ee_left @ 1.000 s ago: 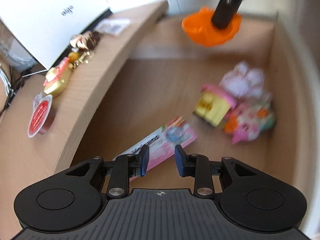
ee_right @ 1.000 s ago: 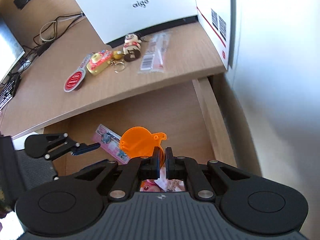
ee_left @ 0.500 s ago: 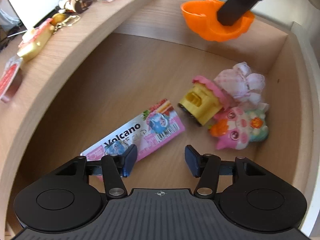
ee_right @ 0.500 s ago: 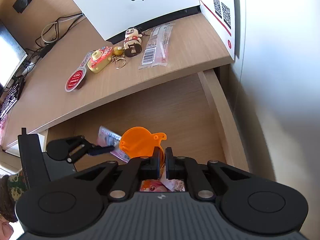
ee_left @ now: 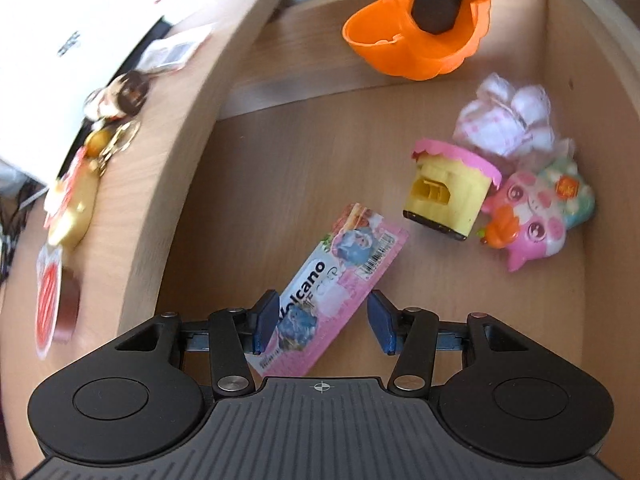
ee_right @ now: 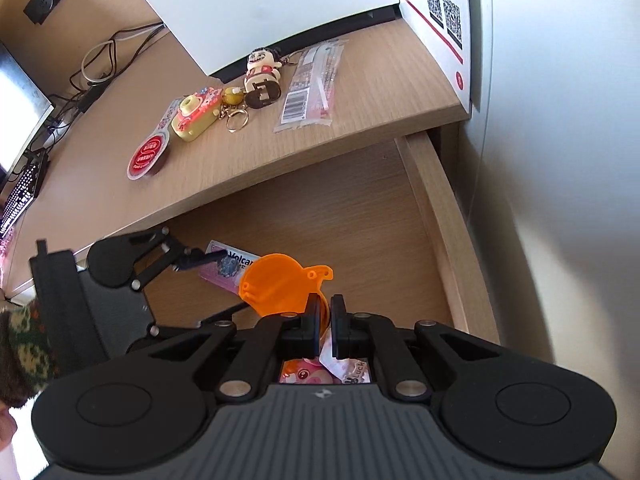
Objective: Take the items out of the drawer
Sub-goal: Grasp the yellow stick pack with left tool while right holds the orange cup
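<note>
Starting at your left, the desktop (ee_right: pixel 120 200) carries a red-lidded cup (ee_right: pixel 147 153), a yellow toy camera (ee_right: pixel 196 118), a figure keychain (ee_right: pixel 262 80) and a clear barcoded packet (ee_right: pixel 314 86), all in front of the white aigo box (ee_right: pixel 260 4). Below its edge, the drawer (ee_left: pixel 600 160) stands open. Your left gripper (ee_left: pixel 323 322) hovers low inside it with its jaws spread wide, the near end of the pink Volcano packet (ee_left: pixel 340 264) lying between the blue pads (ee_left: pixel 266 318); whether the left pad touches the packet you cannot tell. Right of that packet lies a yellow toy with a pink lid (ee_left: pixel 452 196) on its side, touching a pink cat-faced toy (ee_left: pixel 536 220), with a pale pink wrapped bundle (ee_left: pixel 508 120) just behind them against the right wall. Further right, your right gripper (ee_right: pixel 325 316) has its jaws clamped on the rim of the orange plastic cup (ee_right: pixel 276 288), holding it above the drawer floor near the back wall, clear of the other items.
</note>
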Demonstrator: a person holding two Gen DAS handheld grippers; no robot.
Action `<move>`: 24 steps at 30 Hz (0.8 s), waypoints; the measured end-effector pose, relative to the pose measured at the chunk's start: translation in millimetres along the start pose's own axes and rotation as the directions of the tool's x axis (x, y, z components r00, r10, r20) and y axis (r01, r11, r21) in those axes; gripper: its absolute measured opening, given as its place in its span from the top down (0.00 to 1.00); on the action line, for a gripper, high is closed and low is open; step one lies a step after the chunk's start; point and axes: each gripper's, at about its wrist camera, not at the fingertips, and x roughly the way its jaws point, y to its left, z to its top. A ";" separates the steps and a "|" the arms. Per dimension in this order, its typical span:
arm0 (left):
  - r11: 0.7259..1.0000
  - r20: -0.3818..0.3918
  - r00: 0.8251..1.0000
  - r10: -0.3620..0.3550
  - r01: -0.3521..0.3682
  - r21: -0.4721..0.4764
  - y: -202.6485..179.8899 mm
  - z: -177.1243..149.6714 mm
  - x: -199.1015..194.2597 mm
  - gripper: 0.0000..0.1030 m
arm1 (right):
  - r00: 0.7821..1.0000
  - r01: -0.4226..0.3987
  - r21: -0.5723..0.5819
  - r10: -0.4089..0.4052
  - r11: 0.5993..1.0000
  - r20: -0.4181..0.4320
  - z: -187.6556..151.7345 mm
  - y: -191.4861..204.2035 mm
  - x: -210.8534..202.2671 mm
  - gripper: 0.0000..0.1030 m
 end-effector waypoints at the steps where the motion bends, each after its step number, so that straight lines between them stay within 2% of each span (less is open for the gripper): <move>1: 1.000 0.001 1.000 -0.012 0.012 0.016 0.5 1.7 1.0 0.47 | 1.000 0.000 0.000 0.000 1.000 -0.004 -0.5 -0.2 1.0 0.95; 4: 0.998 0.009 0.999 -0.050 0.049 0.042 5.5 6.6 3.5 0.47 | 1.000 0.000 0.001 0.000 1.000 -0.016 -1.2 -1.8 3.9 0.95; 7: 0.997 0.010 0.997 -0.080 0.080 0.022 13.7 10.9 7.5 0.54 | 1.000 0.000 -0.002 0.000 1.000 -0.025 -2.4 -3.5 6.2 0.95; 11: 0.995 0.017 0.995 -0.096 0.096 0.003 14.8 18.3 10.6 0.53 | 0.999 -0.003 -0.004 0.003 1.000 -0.037 -4.4 -4.8 8.5 0.95; 12: 0.995 0.017 0.995 -0.097 0.097 -0.006 14.5 20.0 11.4 0.51 | 0.999 -0.004 -0.003 0.004 1.000 -0.039 -4.5 -5.6 9.0 0.95; 14: 0.992 0.008 0.994 -0.110 0.110 -0.064 16.9 23.5 11.7 0.49 | 0.999 -0.002 0.004 0.002 1.000 -0.041 -3.7 -7.8 10.0 0.95; 15: 0.984 0.005 0.992 -0.125 0.124 -0.129 20.7 24.6 10.8 0.48 | 0.999 0.000 0.007 0.001 1.000 -0.041 -3.3 -9.1 10.3 0.95; 18: 0.935 0.031 0.979 -0.204 0.204 -0.290 26.1 18.8 3.7 0.48 | 0.999 0.000 0.014 0.001 1.000 -0.039 -2.1 -10.9 10.3 0.95; 24: 0.900 0.003 0.975 -0.223 0.207 -0.383 8.2 0.4 -13.4 0.51 | 0.999 -0.008 0.009 0.009 1.000 -0.041 -0.5 -8.5 11.9 0.95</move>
